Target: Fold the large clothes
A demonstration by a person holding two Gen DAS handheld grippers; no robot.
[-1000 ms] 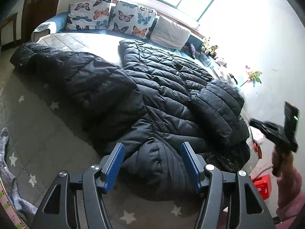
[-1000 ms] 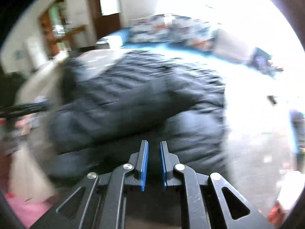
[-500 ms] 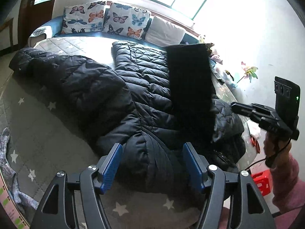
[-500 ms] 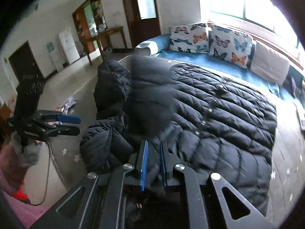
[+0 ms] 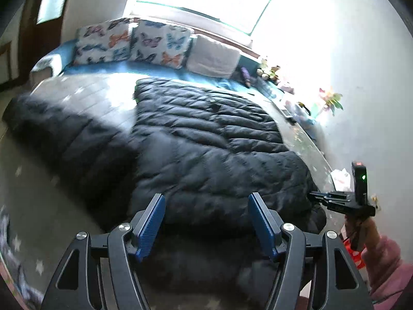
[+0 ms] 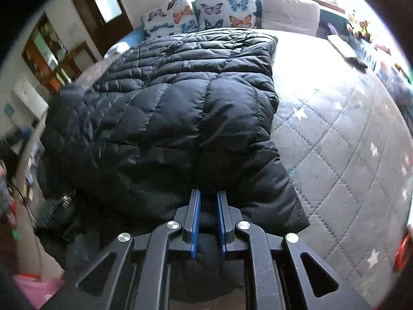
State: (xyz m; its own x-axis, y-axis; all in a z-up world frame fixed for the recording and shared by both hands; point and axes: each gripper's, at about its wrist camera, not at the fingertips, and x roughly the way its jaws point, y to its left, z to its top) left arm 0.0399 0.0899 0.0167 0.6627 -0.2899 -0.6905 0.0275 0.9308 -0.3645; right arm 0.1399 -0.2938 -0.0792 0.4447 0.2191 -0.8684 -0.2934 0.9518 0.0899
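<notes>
A large black quilted puffer coat (image 5: 206, 149) lies spread on the grey star-patterned bed cover (image 5: 85, 95); it also shows in the right wrist view (image 6: 180, 108). One sleeve (image 5: 64, 131) stretches out to the left. My left gripper (image 5: 206, 209) is open and empty, hovering over the coat's near edge. My right gripper (image 6: 207, 199) is shut on the coat's near edge, with black fabric pinched between its blue pads (image 6: 195, 214). It appears at the right in the left wrist view (image 5: 313, 196), at the coat's right corner.
Butterfly cushions (image 5: 134, 44) and a white cushion (image 5: 213, 56) line the far side under a bright window. Small toys and clutter (image 5: 271, 69) sit along the right wall. Bare grey quilted cover (image 6: 348, 142) lies right of the coat. A red object (image 5: 355, 253) lies low at the right.
The right gripper has carried the right sleeve and side of the coat over and laid it flat on the body. The left gripper stayed open and tilted up slightly.
</notes>
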